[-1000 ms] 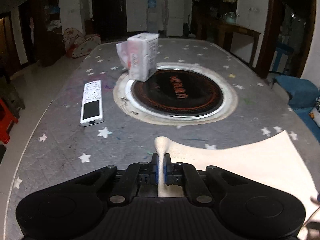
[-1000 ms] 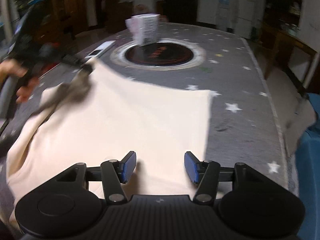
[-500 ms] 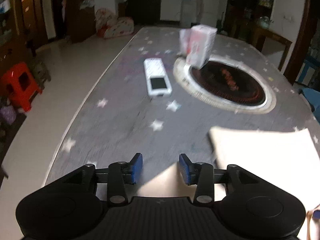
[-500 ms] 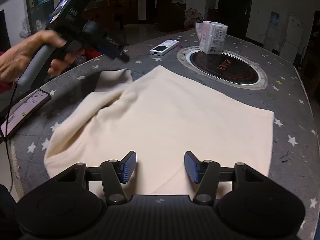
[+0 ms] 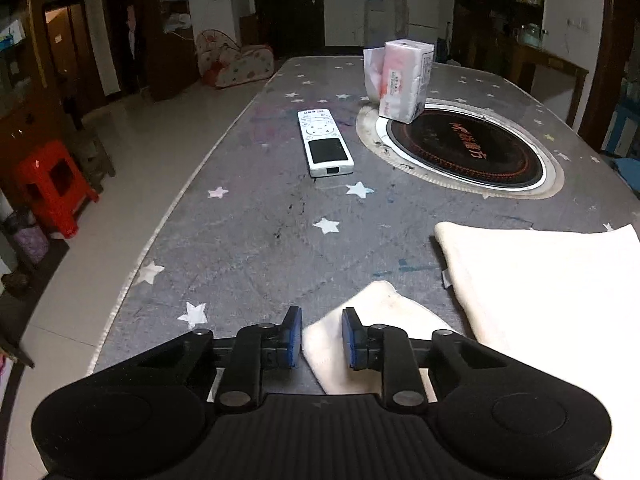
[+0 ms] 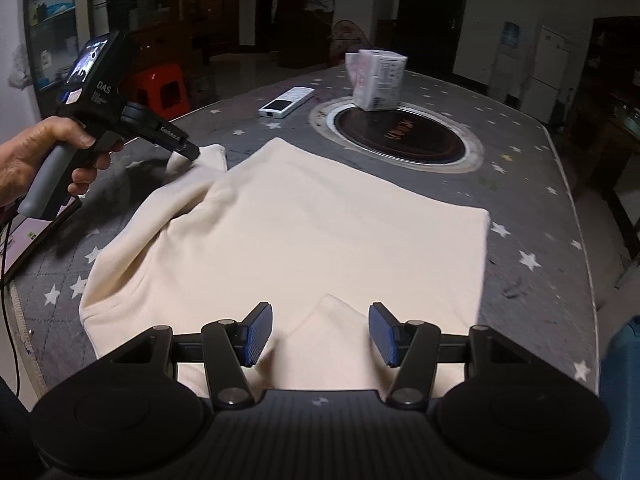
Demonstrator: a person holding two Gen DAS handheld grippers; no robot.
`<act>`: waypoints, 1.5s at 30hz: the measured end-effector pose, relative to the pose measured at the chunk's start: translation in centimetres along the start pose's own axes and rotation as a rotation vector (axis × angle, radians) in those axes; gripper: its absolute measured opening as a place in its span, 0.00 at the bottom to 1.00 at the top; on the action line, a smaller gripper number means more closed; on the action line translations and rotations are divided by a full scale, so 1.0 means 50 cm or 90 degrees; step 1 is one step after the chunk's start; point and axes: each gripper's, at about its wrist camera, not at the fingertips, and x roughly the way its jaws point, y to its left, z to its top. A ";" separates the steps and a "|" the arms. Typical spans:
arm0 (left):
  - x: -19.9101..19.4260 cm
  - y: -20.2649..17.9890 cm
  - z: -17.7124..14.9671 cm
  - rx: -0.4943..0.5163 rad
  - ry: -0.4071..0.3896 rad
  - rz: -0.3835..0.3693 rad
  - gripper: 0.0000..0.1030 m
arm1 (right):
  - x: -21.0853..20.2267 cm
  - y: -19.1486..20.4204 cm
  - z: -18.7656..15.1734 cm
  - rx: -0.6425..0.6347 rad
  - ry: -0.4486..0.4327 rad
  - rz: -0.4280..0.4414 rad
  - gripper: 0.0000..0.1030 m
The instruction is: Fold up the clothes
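Cream garment [image 6: 320, 224] on star-print table [image 5: 248, 240], left tool [image 5: 320, 338] closing round sleeve (unpinched), right tool [image 6: 320, 334] agape, tiled floor [image 5: 132, 168].

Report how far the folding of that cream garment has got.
Done: the cream garment lies flat on the starry table, far edge neatly squared. In hand: the left gripper is closing around the sleeve; the right gripper stands open over a raised fold. Left: both sleeves, then the body.

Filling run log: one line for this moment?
left gripper: closing over sleeve | right gripper: open above sweater | fold: unfinished
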 end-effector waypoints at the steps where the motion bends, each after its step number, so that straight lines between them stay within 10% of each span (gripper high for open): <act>1: -0.004 -0.003 0.003 -0.005 -0.002 -0.006 0.26 | -0.003 -0.002 -0.002 0.003 0.000 -0.002 0.53; 8: 0.023 -0.037 0.021 -0.008 0.013 -0.015 0.52 | -0.012 -0.016 -0.009 0.019 -0.005 -0.008 0.53; 12: 0.045 -0.049 0.018 0.000 0.013 -0.028 0.47 | -0.015 -0.024 -0.014 0.025 -0.007 -0.012 0.53; 17: 0.039 -0.046 0.020 0.001 0.013 -0.050 0.11 | -0.016 -0.029 -0.020 0.033 -0.008 -0.016 0.53; 33: -0.204 0.148 -0.041 -0.069 -0.068 0.028 0.12 | -0.043 -0.037 -0.045 0.059 -0.020 -0.042 0.54; 45: -0.115 0.243 -0.098 -0.111 -0.004 0.123 0.24 | -0.059 -0.039 -0.071 0.075 -0.011 -0.068 0.57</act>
